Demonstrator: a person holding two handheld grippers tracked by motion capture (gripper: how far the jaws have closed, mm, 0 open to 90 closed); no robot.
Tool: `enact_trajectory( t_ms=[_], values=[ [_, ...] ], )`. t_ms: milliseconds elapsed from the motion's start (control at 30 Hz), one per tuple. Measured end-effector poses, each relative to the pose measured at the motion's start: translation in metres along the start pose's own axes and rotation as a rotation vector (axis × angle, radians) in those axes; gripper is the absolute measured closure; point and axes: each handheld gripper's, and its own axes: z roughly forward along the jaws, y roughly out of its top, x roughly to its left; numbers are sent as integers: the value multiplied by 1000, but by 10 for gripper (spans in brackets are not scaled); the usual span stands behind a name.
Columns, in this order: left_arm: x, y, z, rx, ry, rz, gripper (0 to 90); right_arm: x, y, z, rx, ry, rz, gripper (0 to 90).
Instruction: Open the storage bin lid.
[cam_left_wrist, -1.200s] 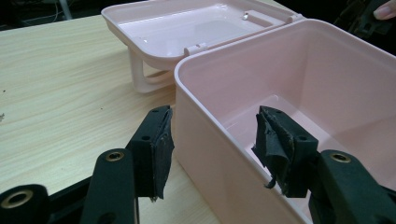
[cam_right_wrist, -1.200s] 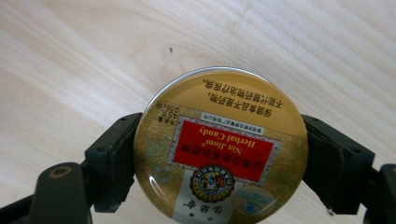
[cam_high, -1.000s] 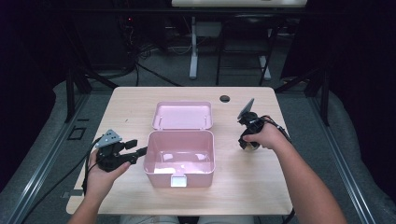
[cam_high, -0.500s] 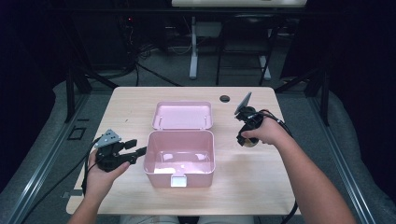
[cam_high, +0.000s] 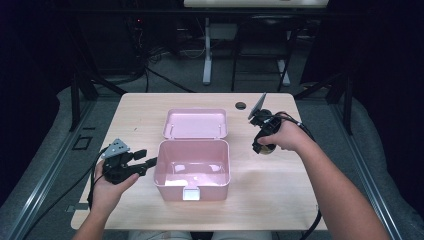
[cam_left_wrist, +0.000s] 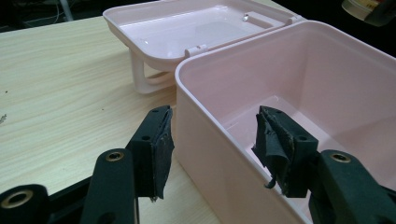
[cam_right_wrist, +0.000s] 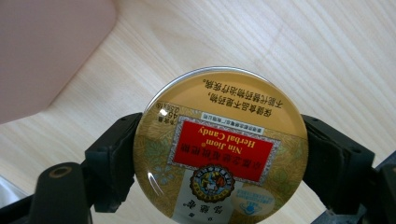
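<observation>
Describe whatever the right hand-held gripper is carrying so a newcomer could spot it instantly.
Start at the open pink box mid-table, then look right to the right hand-held gripper. Its jaws clamp a round candy tin: gold lid, red label reading "Nin Jiom Herbal Candy", the only printed, metallic item here.

Pink box and candy tin
The pink box (cam_high: 192, 162) sits open; the round gold tin (cam_right_wrist: 219, 147) is above the counter (cam_high: 280, 200).
</observation>
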Motion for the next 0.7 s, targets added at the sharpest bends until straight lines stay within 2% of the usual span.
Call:
enact_trajectory(
  t_ms=[133, 233, 467, 600, 667, 700],
  values=[
    [0, 0, 0, -1, 0, -1, 456, 5, 2, -10, -1, 3, -42, 199],
    [0, 0, 0, -3, -1, -1, 456, 7, 2, -12, -6, 3, -55, 199],
    [0, -1, 1, -4, -1, -2, 456, 19, 6, -20, 0, 2, -187, 199],
    [0, -1, 1, -3, -2, -2, 456, 27, 7, -22, -12, 29, -284, 199],
    [0, -1, 1, -3, -1, -2, 456, 31, 7, -23, -13, 28, -320, 199],
    [0, -1, 1, -3, -1, -2, 456, 31, 7, -23, -13, 28, -320, 199]
  ],
)
